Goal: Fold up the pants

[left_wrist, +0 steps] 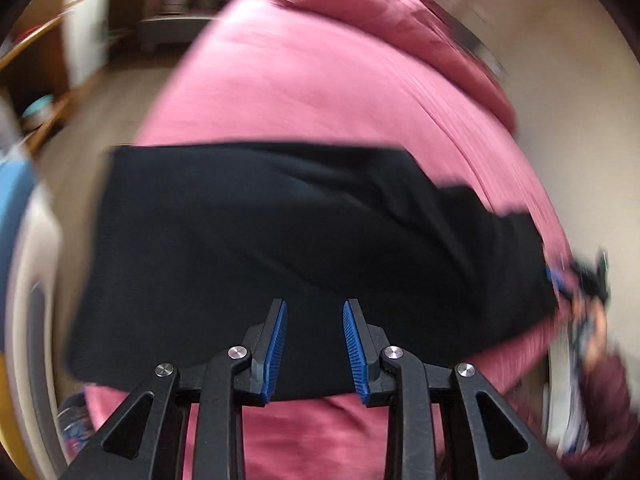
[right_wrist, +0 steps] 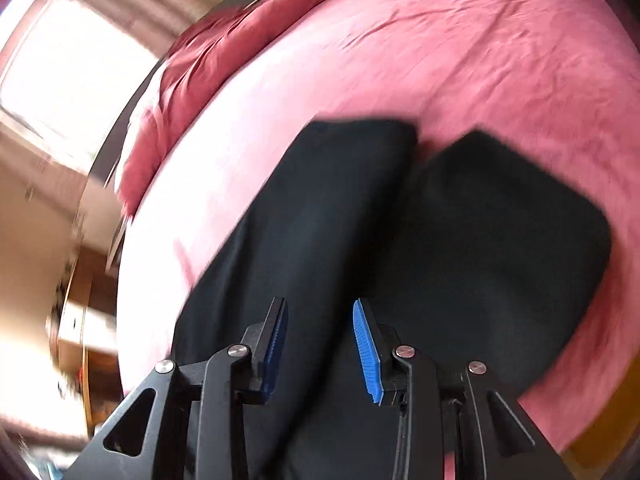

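Black pants (left_wrist: 280, 240) lie folded on a pink bed sheet (left_wrist: 300, 80). In the left wrist view they form a wide dark band across the bed. My left gripper (left_wrist: 315, 308) is open and empty, just above their near edge. In the right wrist view the pants (right_wrist: 460, 240) show two layers, one long leg part running up left and one broad part at the right. My right gripper (right_wrist: 320, 308) is open and empty over them. The right gripper also shows at the far right of the left wrist view (left_wrist: 588, 276), at the end of the pants. Both views are motion blurred.
The bed's pink sheet (right_wrist: 480, 48) fills most of both views. A darker red blanket (right_wrist: 208, 60) is bunched at the far side. A bright window (right_wrist: 60, 72), wooden furniture (right_wrist: 80, 320), a white shelf (left_wrist: 180, 12) and floor (left_wrist: 104, 104) surround the bed.
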Demonstrator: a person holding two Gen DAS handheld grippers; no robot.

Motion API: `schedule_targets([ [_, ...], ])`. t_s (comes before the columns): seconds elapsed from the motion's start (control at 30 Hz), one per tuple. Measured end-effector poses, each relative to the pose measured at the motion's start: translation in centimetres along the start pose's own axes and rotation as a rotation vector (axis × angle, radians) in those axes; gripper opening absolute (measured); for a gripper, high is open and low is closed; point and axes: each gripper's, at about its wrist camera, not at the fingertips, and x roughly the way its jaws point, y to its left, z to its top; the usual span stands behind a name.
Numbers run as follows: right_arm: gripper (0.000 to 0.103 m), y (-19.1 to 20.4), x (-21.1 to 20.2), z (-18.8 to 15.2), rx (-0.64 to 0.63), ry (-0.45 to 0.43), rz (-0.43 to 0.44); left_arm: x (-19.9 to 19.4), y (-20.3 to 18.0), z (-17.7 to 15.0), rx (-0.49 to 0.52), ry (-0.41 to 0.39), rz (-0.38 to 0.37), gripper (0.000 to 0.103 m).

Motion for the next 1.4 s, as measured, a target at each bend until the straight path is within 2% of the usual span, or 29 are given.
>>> schedule_targets([
  [0.1, 0.035, -1.3, 1.1, 3.1, 0.075, -0.038, -0.035, 2.1, -3.2, -0.5, 0.087, 0.070, -0.045, 0.029],
  [0.37, 0.035, -3.9, 5.1, 7.9, 0.174, -0.025, -0.097, 5.9, -6.9, -0.1, 0.166, 0.167, -0.064, 0.029],
  [0.43, 0.023, -3.8, 5.9, 8.5, 0.155, -0.013, -0.121, 6.1, -7.6, -0.2, 0.181, 0.177, -0.071, 0.029],
  [0.47, 0.012, -3.8, 6.0, 8.8, 0.138, -0.009, -0.129, 6.3, -7.7, -0.1, 0.186, 0.180, -0.075, 0.029],
  [0.53, 0.009, -2.3, 5.4, 8.8, 0.079, -0.022, -0.142, 6.6, -8.2, 0.0, 0.207, 0.188, -0.091, 0.029],
  [0.67, 0.008, 0.3, 1.5, 9.3, -0.041, -0.077, -0.133, 7.1, -8.8, 0.2, 0.245, 0.209, -0.126, 0.029],
  [0.73, 0.008, 1.8, -1.2, 9.2, -0.078, -0.109, -0.138, 7.6, -9.5, 0.0, 0.259, 0.217, -0.136, 0.029],
  [0.87, 0.008, 2.0, -6.3, 8.0, -0.090, -0.160, -0.136, 8.2, -10.8, -0.4, 0.297, 0.229, -0.175, 0.029],
  [1.0, 0.008, -1.2, -9.3, 6.2, -0.049, -0.137, -0.182, 7.8, -12.4, -1.3, 0.380, 0.232, -0.197, 0.030],
  [1.07, 0.008, -3.8, -8.7, 5.2, 0.010, -0.079, -0.231, 7.9, -13.7, -1.9, 0.436, 0.241, -0.185, 0.033],
  [1.23, 0.008, -9.2, -6.0, 3.4, 0.127, -0.028, -0.250, 8.6, -15.4, -3.0, 0.509, 0.278, -0.174, 0.034],
  [1.33, 0.008, -10.1, -5.7, 2.8, 0.162, -0.036, -0.225, 9.4, -16.0, -3.4, 0.517, 0.297, -0.167, 0.034],
  [1.4, 0.014, -10.6, -6.1, 2.6, 0.191, -0.046, -0.184, 9.7, -16.3, -3.6, 0.525, 0.307, -0.163, 0.035],
])
